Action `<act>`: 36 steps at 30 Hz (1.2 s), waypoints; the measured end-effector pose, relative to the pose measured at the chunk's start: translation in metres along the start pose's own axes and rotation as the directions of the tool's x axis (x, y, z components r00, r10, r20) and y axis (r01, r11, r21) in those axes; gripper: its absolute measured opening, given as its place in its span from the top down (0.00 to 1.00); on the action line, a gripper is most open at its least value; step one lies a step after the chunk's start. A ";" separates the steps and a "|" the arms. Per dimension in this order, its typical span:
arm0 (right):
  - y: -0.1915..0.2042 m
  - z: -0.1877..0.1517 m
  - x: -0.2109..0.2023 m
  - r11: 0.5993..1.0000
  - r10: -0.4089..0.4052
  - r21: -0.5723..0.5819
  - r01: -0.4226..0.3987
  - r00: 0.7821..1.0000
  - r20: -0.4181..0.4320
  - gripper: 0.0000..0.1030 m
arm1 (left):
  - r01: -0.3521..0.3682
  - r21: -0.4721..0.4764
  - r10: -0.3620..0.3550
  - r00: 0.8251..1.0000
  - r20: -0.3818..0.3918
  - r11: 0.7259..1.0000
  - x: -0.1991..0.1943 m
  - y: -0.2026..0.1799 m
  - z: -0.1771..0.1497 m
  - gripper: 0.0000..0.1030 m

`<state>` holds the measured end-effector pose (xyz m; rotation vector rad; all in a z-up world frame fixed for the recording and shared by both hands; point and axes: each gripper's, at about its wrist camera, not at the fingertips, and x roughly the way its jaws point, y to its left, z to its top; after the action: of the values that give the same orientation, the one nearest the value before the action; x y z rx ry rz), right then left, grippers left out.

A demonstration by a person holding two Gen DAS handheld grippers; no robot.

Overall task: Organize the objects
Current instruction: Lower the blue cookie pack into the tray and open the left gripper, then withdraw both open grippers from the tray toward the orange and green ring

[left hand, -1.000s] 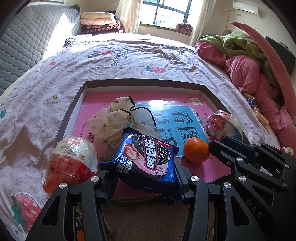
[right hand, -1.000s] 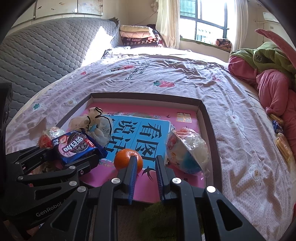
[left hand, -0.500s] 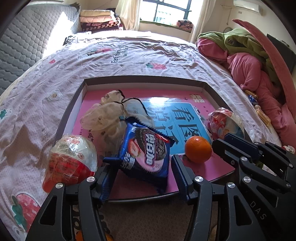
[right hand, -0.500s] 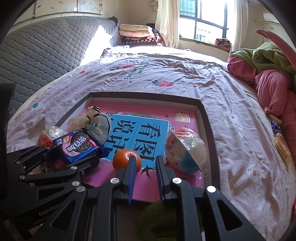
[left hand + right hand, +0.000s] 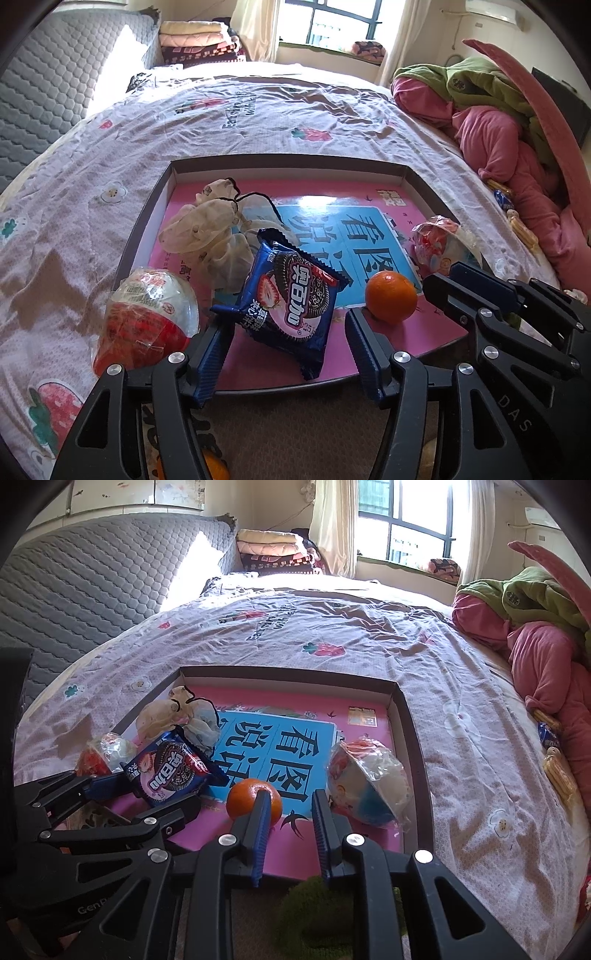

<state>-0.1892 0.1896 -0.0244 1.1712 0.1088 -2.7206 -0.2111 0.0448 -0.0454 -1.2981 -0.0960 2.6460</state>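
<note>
While we catalogued the bed [image 5: 258, 122], these entries stood:
Tray: shallow pink-floored box tray [image 5: 424, 184] lay on the bedspread.
Left tongs [image 5: 284, 343]: jaws apart, having just been opening; we saw the cookie packet [image 5: 291, 299] between them, clear of both pads, lying tilted on the tray floor near the front rim.
Right tongs [image 5: 290, 819]: a narrow gap, nothing between the pads; we noted them at the tray's front edge.
Orange [image 5: 254, 803]: in the tray, just behind the right tongs' left finger.
Cloth pouch [image 5: 214, 229]: rear left of the tray, behind the packet.
Wrapped egg, blue [image 5: 365, 781]: right side of the tray.
Wrapped egg, red [image 5: 147, 317]: outside the tray, against its left wall.
</note>
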 end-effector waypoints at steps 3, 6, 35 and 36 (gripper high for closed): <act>-0.001 0.001 -0.001 1.000 -0.001 0.005 0.001 1.000 0.002 0.74 | 0.005 -0.004 -0.005 1.000 0.007 1.000 -0.005 0.000 0.001 0.37; -0.002 0.002 -0.005 1.000 -0.007 0.006 0.007 1.000 0.007 0.73 | 0.007 -0.007 -0.007 1.000 0.014 1.000 -0.011 -0.001 0.002 0.37; 0.001 0.009 -0.057 0.999 -0.043 0.012 0.042 0.996 0.080 0.47 | -0.018 -0.013 0.019 0.996 0.091 1.000 -0.070 -0.002 0.002 0.31; 0.001 0.010 -0.058 0.999 -0.043 0.011 0.042 0.996 0.082 0.47 | -0.018 -0.016 0.019 0.995 0.093 1.000 -0.071 -0.001 0.001 0.31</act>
<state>-0.1567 0.1948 0.0249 1.0693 0.1113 -2.8051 -0.1693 0.0318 0.0110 -1.1854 -0.1176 2.7260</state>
